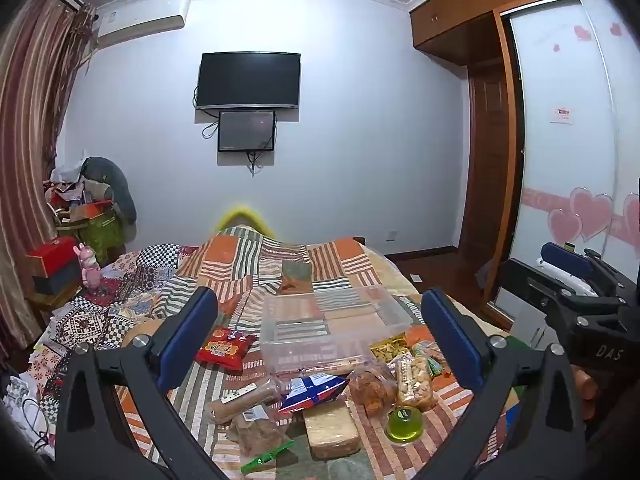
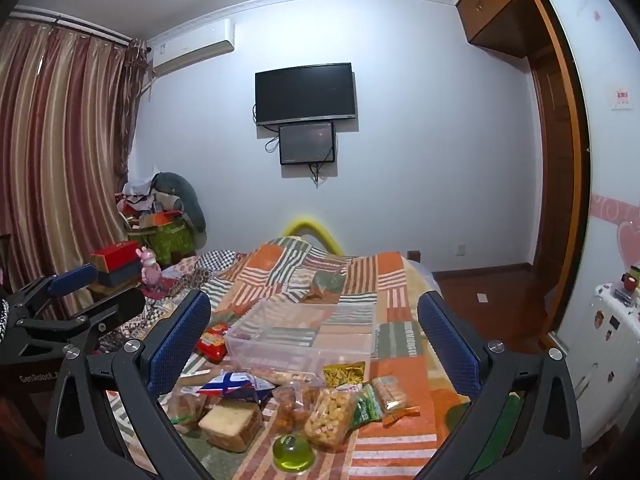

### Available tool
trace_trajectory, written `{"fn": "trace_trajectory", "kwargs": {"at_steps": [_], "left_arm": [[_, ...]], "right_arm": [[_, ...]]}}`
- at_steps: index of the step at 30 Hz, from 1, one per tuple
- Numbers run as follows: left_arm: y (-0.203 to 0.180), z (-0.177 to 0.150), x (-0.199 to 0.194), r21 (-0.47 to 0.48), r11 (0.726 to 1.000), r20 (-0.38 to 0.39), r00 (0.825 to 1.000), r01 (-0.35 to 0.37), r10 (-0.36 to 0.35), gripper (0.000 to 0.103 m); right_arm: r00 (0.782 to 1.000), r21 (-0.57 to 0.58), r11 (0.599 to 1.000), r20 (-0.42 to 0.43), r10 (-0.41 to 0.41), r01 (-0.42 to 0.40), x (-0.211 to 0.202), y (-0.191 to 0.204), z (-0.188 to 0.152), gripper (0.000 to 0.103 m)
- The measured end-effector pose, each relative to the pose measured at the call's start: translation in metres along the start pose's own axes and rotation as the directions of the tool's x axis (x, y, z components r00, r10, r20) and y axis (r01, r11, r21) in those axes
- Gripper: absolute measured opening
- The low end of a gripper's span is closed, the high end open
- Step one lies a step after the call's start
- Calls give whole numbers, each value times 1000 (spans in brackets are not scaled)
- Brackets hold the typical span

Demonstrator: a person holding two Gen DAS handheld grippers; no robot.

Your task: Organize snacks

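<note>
1. Scene: the snacks lie loose on a patchwork bedspread. The landmark is the clear plastic bin, which stands empty on the bed just beyond the pile.

2. Left hand-held gripper: released, jaws at full spread, nothing between the pads. It hovers above the near side of the bin, angled slightly down.

3. Right hand-held gripper: likewise released and empty, hovering over the near side of the bin.

4. Snacks, all placed relative to the bin:
   - red snack packet, just beside its left wall;
   - blue-and-white packet and long wrapped roll, in front of it;
   - bag of small biscuits, bag of reddish-brown fried pieces and green jelly cup, in front and to the right;
   - pale block-shaped pack, nearest the camera;
   - bag of yellow crisps, touching its near right corner.

5. Judged step: selecting a first item; no transfer has begun.

6. Recommendation: take the isolated items first, namely the jelly cup or the red packet. Approach from above, with the pads spanning the narrow dimension.

7. Risks: the overlapping bags may drag their neighbours, and the soft bedding yields under pressure. Close gently on the crisps. The bin is light and may slide if nudged.
</note>
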State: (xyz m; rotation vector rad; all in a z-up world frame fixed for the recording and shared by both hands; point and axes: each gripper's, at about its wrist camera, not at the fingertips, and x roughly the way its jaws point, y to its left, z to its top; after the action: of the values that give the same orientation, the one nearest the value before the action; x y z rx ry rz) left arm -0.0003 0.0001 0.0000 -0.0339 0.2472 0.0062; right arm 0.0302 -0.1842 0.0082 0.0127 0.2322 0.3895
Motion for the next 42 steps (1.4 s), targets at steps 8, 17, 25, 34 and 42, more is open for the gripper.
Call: {"fn": "trace_trajectory", "kwargs": {"at_steps": [8, 17, 25, 34, 42], "left_arm": [[6, 0, 1, -24, 999, 6, 1000, -22, 22, 103], [2, 2, -1, -21, 1000, 15, 1000, 0, 1, 103], [1, 1, -1, -24, 1000, 19, 1000, 0, 0, 103], [0, -2, 0, -28, 1000, 19, 1000, -2, 2, 103], [2, -2, -1, -29, 1000, 19, 1000, -1, 2, 103]], "right_arm": [[1000, -16, 1000, 9, -7, 7, -3, 6, 2, 103], [1000, -6, 1000, 18, -2, 2, -4, 1, -1, 103], [1000, -7, 1000, 15, -2, 2, -4, 1, -2, 103], [1000, -13, 1000, 16, -2, 3, -2, 0, -3, 103], [1000, -13, 1000, 17, -3, 3, -2, 1, -3, 103]]}}
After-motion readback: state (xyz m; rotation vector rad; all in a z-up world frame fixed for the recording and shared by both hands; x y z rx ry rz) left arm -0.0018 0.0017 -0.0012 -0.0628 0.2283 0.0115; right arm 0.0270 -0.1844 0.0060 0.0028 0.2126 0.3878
